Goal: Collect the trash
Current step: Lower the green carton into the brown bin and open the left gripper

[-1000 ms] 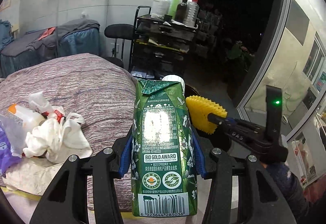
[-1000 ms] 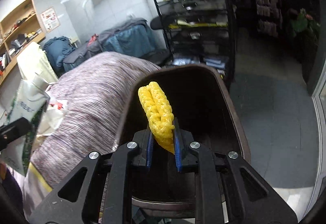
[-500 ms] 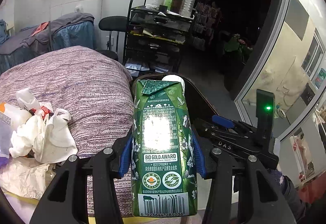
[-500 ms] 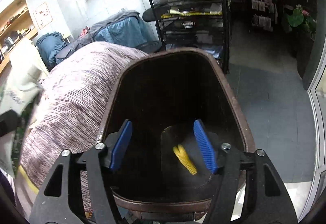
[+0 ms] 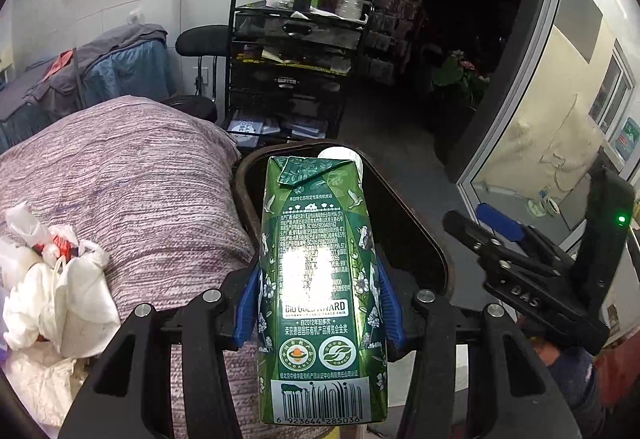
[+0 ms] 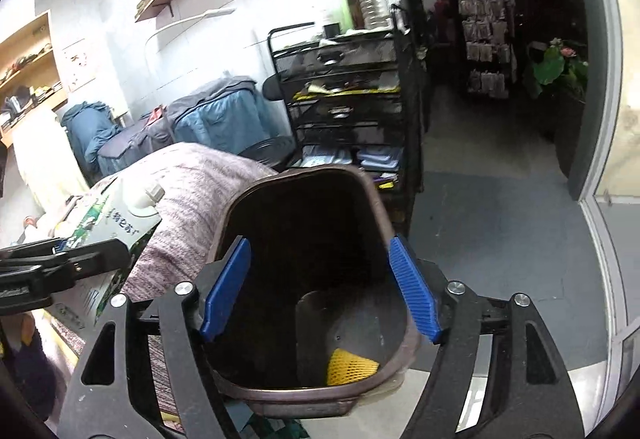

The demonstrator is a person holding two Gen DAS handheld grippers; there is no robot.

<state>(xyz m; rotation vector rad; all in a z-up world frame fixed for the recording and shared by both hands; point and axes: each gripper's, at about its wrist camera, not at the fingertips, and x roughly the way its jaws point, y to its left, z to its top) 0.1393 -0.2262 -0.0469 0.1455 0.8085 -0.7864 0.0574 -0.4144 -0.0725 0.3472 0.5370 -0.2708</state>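
My left gripper (image 5: 318, 303) is shut on an upright green milk carton (image 5: 320, 263), its blue pads pressing both sides. The carton hangs near the brown trash bin's rim (image 5: 436, 259). In the right wrist view that carton (image 6: 116, 223) shows at the left, beside the bin (image 6: 248, 199). My right gripper (image 6: 320, 287) hovers above the bin's mouth, its jaws still opening with nothing between them. A yellow foam net (image 6: 350, 367) lies on the bin's floor. The right gripper (image 5: 488, 223) appears at the right of the left wrist view.
A heap of white bags and wrappers (image 5: 52, 287) lies on the purple-grey covered surface (image 5: 132, 175) left of the bin. A black wire cart (image 6: 352, 99) with bottles stands behind it. Grey floor (image 6: 500, 231) stretches right toward a doorway.
My right gripper opened and let go of the yellow foam net, which dropped to the bin's floor; the gripper then rose and pulled back. The left gripper carried the carton closer to the bin.
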